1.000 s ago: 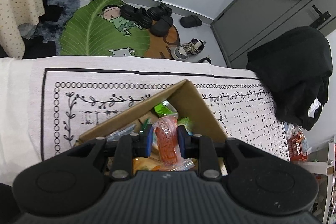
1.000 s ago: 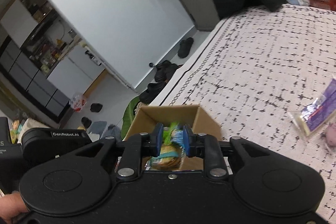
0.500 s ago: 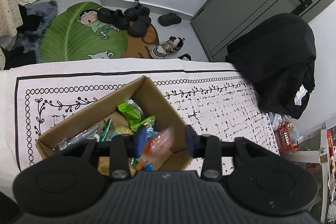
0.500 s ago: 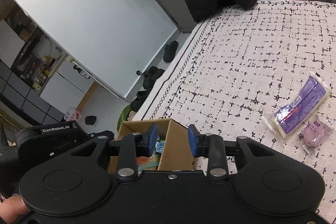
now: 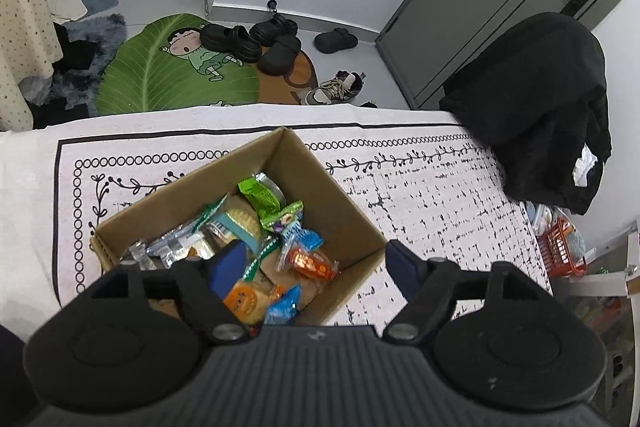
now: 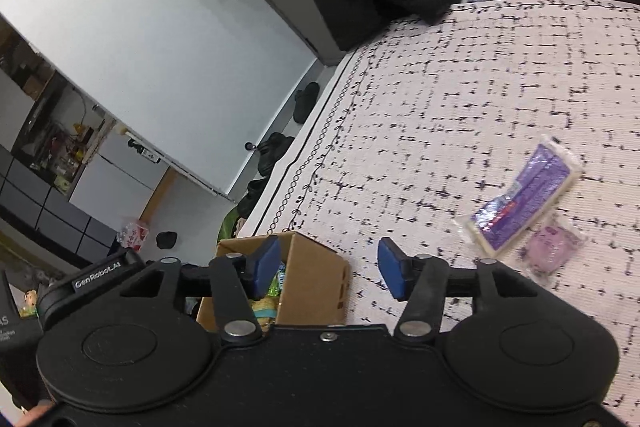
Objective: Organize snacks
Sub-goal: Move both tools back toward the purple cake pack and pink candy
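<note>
Patterned white bedspread (image 6: 460, 99) | left gripper (image 5: 310, 263) opening, empty, over cardboard box (image 5: 340, 211) of snacks | right gripper (image 6: 326, 267) opening, empty, just right of box | purple packet (image 6: 524, 195) lies farther right, slanted, nearer right gripper

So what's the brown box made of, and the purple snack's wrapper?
The brown box looks like matte corrugated cardboard: plain brown walls with folded edges. The purple snack's wrapper seems to be thin glossy plastic film, since it shines and has clear, crinkly sealed ends.
</note>
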`<move>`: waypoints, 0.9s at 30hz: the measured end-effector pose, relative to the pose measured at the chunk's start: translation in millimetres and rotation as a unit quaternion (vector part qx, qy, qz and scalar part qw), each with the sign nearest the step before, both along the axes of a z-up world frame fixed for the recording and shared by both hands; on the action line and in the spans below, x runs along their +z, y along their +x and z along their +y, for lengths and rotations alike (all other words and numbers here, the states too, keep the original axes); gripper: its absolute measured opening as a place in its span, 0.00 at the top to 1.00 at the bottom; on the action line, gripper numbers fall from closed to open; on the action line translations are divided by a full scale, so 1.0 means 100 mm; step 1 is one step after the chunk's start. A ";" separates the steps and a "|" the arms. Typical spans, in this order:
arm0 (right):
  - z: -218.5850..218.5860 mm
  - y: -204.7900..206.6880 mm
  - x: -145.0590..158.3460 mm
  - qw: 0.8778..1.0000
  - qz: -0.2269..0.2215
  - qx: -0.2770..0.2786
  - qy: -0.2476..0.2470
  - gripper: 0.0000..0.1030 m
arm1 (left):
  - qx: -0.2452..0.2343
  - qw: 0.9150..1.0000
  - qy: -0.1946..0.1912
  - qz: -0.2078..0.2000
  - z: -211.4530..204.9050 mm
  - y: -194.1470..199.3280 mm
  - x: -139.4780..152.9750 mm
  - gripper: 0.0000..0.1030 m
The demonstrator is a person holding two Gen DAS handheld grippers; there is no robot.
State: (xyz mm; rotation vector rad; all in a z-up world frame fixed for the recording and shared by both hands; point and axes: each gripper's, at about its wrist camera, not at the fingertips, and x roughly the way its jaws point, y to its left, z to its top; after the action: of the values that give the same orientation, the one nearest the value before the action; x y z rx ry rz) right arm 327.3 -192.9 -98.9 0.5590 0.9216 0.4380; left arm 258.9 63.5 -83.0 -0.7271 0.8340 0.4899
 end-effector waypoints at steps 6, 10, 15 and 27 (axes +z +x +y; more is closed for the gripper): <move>-0.23 -0.05 -0.02 1.000 0.013 -0.014 0.001 0.35 | -0.008 1.000 0.009 0.006 -0.19 -0.08 0.02 0.19; -0.39 -0.09 -0.04 1.000 0.017 -0.020 0.005 0.31 | -0.012 1.000 0.014 0.006 -0.31 -0.14 0.03 0.19; -0.62 -0.13 -0.06 0.999 0.025 -0.037 0.014 0.21 | -0.017 1.000 0.017 0.008 -0.47 -0.19 0.03 0.18; -1.13 -0.10 -0.15 0.994 0.055 -0.085 0.041 0.16 | -0.049 0.998 0.025 0.008 -0.94 -0.15 0.04 0.18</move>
State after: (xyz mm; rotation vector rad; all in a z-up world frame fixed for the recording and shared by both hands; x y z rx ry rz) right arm 316.9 -306.3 -113.9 0.7370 0.9553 0.2947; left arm 244.1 -30.9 -79.0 -0.6328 0.8651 0.4276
